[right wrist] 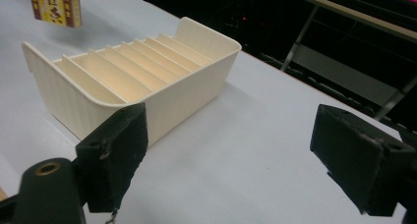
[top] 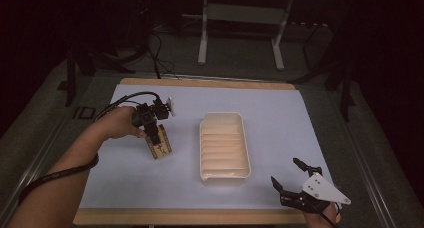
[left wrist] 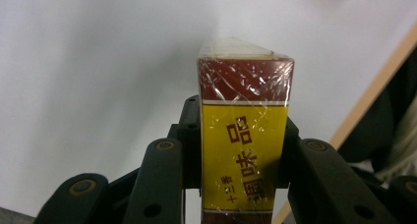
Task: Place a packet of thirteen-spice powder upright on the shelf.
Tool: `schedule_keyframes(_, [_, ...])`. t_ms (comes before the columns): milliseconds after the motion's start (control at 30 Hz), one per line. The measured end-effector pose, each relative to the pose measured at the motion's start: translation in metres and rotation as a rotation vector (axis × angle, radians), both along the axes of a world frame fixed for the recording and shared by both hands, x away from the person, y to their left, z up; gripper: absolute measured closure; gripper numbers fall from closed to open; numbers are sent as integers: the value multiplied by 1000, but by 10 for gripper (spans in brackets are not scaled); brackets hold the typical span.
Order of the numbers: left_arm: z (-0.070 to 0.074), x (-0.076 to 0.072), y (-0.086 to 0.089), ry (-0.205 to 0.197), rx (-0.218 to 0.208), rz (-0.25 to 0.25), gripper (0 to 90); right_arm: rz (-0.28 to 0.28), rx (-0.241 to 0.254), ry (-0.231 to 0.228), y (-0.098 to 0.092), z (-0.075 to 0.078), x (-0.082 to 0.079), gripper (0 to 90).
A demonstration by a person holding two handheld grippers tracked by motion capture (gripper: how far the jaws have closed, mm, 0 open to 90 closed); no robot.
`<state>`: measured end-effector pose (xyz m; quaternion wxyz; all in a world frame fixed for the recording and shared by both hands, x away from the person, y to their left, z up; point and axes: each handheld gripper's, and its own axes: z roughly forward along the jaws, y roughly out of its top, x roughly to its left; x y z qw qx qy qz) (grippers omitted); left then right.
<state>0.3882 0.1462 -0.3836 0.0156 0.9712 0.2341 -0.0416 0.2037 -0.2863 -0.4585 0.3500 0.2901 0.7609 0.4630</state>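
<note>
**Left tool gripping box above counter; right tool open and idle**

Nearest the camera in the high view is the person's left forearm (top: 65,173), entering from the near left corner of the counter (top: 280,113), with a black cable trailing along it. The counter carries a pale blue mat over a wooden board whose edge shows along the near and far sides.

Left tool (top: 156,133): located over the left half of the counter, roughly midway between the near and far edges. Its jaws are closed firmly on a small cellophane-wrapped box (top: 159,145), yellow and dark red with printed characters. In the left gripper view the box (left wrist: 244,135) stands upright between the two black jaws, pads pressing on both narrow sides. In the right gripper view the box (right wrist: 55,5) hangs clear of the mat, so it is held off the counter surface.

Centre: a cream plastic tray (top: 245,138) with ribbed slot dividers sits flat on the counter, long side running near to far. It is just right of the held box, not touching it. Its slots appear vacant.

Right tool (top: 291,175): at the near right corner of the counter, well apart from the tray. Its jaws stand wide apart with nothing between them; the right gripper view confirms this, looking toward the tray (right wrist: 196,81).
</note>
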Motion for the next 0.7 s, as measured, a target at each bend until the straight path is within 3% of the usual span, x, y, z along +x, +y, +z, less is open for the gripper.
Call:
schedule_keyframes(133, [8, -2, -6, -12, -17, -54, 683, 2, 0, -2, 0, 0, 0, 144])
schedule_keyframes(367, [20, -2, -14, -51, -47, -85, 684, 6, -2, -7, 1, 1, -1, 145])
schedule_keyframes(533, [25, -1, -20, -49, -50, -105, 685, 6, -7, -7, 1, 1, -1, 145])
schedule_keyframes(700, [39, 1, -28, -87, -72, -127, 685, 11, -4, -7, 2, 1, -2, 146])
